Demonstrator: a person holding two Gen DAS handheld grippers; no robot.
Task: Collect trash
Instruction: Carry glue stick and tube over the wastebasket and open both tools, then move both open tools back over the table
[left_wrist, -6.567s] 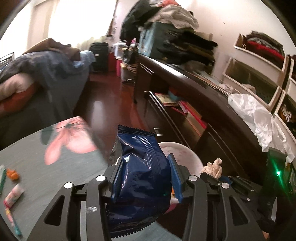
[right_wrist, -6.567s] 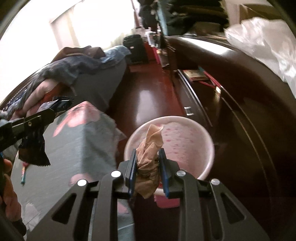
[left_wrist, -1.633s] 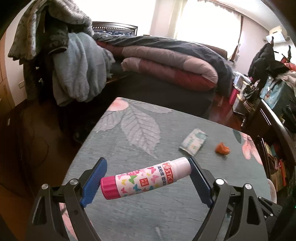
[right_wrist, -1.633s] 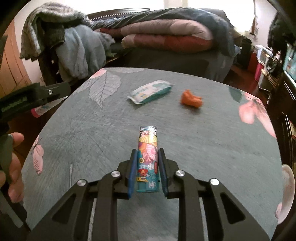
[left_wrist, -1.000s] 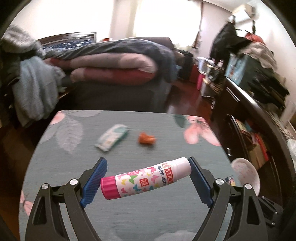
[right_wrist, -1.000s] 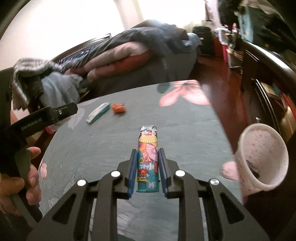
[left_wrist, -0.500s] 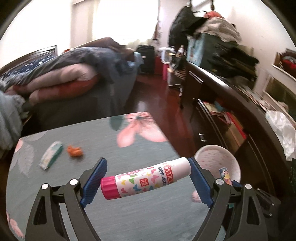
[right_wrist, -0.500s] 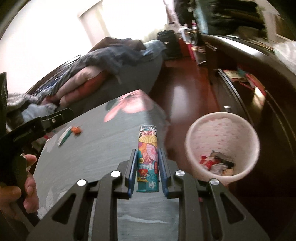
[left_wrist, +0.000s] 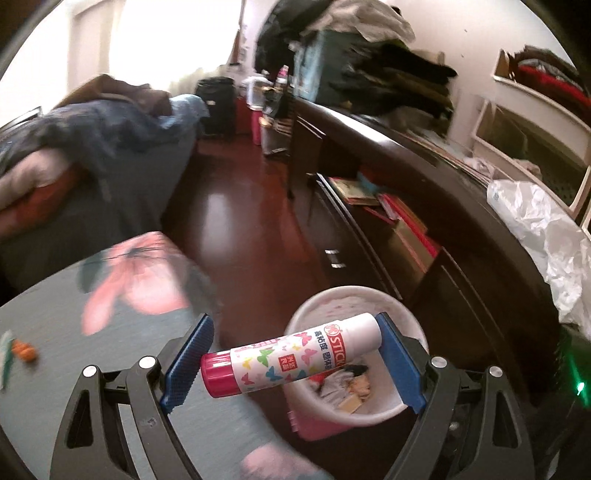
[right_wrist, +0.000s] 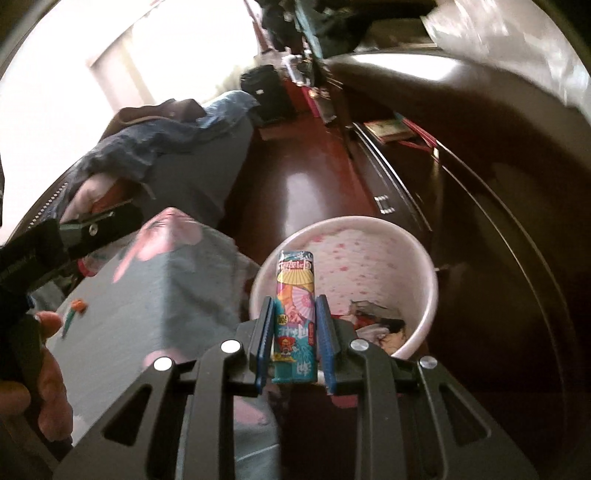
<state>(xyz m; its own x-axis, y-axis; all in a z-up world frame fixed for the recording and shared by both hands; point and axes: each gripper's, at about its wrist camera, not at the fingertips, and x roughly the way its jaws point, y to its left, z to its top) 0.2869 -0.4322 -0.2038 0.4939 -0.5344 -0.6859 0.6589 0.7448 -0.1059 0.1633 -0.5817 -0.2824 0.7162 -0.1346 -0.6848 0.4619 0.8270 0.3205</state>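
The left gripper (left_wrist: 293, 360) clamps a white glue stick with butterfly print and pink cap (left_wrist: 291, 359) lengthwise between its blue pads, above the pink-speckled white round waste bin (left_wrist: 373, 295). The right gripper (right_wrist: 295, 341) pinches a narrow colourful printed snack packet (right_wrist: 296, 314) upright over that bin's (right_wrist: 421, 258) near rim, beside the grey floral tablecloth (right_wrist: 155, 314).

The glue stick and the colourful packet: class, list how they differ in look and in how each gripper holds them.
The glue stick is white with a pink cap and butterflies; the colourful packet is teal. The glue stick lies crosswise, clamped end to end; the packet points forward, pinched at its sides. Both are held in front of the pink bin.
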